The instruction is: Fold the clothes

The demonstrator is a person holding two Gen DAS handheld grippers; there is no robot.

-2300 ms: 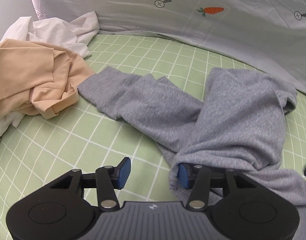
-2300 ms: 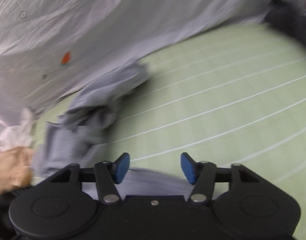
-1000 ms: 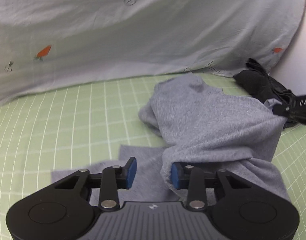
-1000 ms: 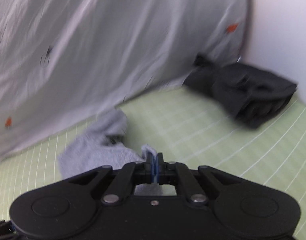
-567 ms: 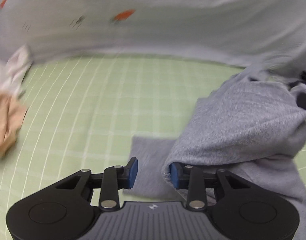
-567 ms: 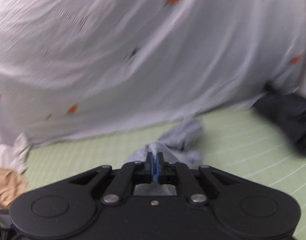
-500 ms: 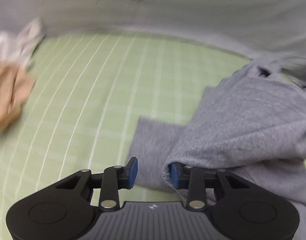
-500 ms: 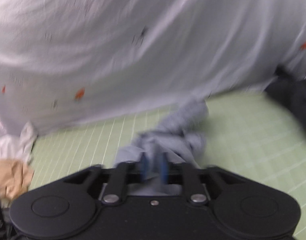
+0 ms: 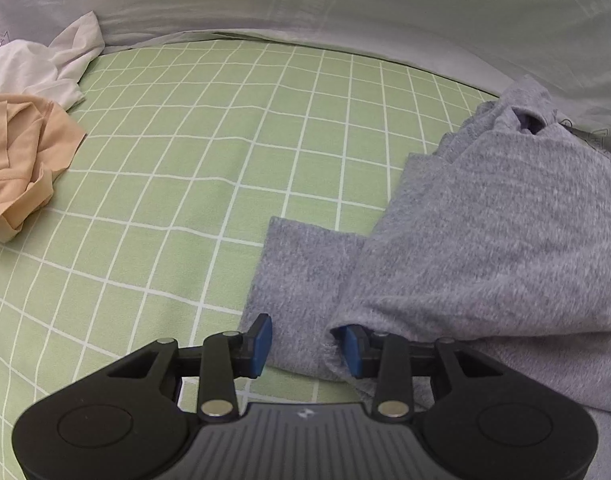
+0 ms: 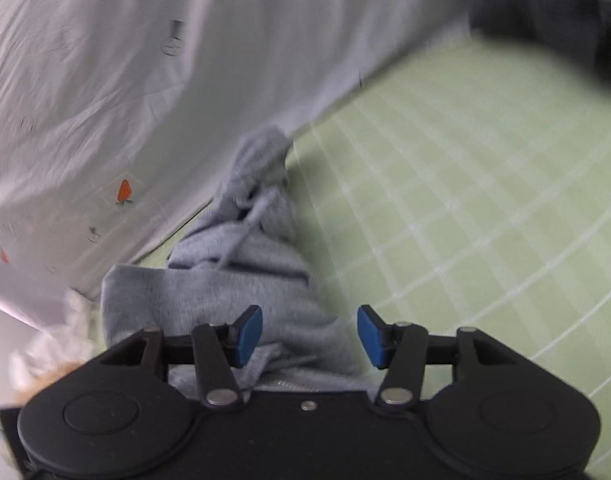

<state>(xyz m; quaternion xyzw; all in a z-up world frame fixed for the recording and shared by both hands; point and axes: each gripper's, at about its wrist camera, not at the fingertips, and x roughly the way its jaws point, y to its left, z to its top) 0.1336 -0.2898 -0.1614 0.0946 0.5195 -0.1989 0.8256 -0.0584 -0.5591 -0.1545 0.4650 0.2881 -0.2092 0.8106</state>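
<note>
A grey knit garment (image 9: 485, 240) lies bunched on the green checked sheet (image 9: 225, 160), one flat flap reaching left. My left gripper (image 9: 305, 346) hovers at its near edge. Its jaws are opening: a fold drapes over the right finger, the flap lies below the gap, and the pads press on nothing. In the right wrist view the same garment (image 10: 241, 280), drawstring showing, is heaped under and ahead of my right gripper (image 10: 309, 336). Those jaws are opening too, with cloth beneath them but not pinched.
A beige garment (image 9: 17, 160) and a white one (image 9: 37, 68) are piled at the left. A grey quilt with carrot prints (image 9: 345, 0) rises along the far side. A black garment (image 10: 565, 20) sits blurred at the far right. Bare sheet (image 10: 465, 200) stretches right of the grey garment.
My right gripper let go of the grey cloth, spread its jaws and sank toward the bed. My left gripper swung over and lowered, then held still. The garment settled on the sheet.
</note>
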